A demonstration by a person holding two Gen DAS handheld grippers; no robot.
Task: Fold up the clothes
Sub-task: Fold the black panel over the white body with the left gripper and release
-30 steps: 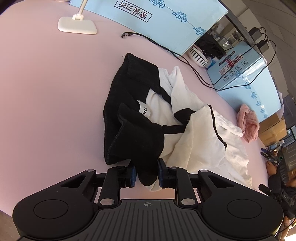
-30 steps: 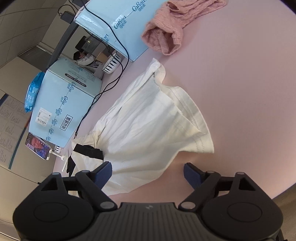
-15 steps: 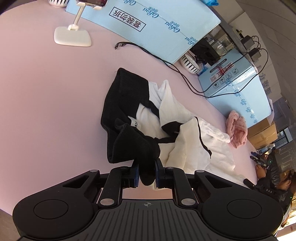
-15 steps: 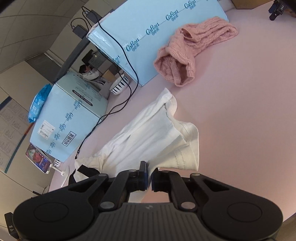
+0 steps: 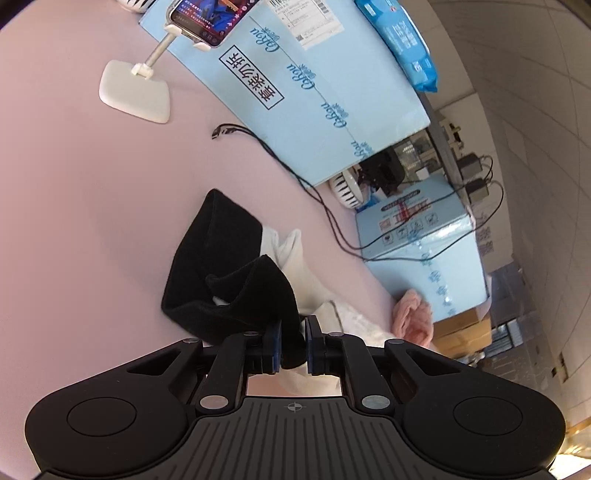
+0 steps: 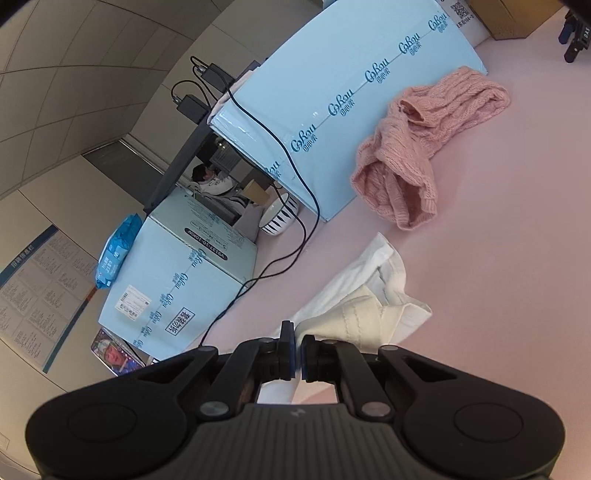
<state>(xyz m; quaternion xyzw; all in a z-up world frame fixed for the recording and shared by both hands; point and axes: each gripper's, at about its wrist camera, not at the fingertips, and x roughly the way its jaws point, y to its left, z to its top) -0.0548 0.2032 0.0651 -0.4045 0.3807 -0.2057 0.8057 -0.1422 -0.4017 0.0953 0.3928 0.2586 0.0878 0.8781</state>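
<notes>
Both grippers have risen: left gripper (image 5: 292, 345) has just tightened its pinch on the garment's black end (image 5: 225, 273), right gripper (image 6: 297, 350) nips its white hem (image 6: 354, 314) (probably one garment), which sags lengthwise between them over the pink table (image 5: 74, 221)

On the pink worktop (image 5: 81, 221) a phone (image 5: 207, 16) sits clamped in a white stand (image 5: 135, 94), just in front of a long light-blue carton (image 5: 314, 92) with a blue wipes packet (image 5: 404, 40) lying on top. A black cable (image 5: 295, 173) trails across the worktop past a striped bowl (image 6: 279, 218) that stands in the gap between this carton and a second light-blue carton (image 6: 343, 92). Brown cardboard boxes (image 5: 465, 330) sit beyond the far end.
</notes>
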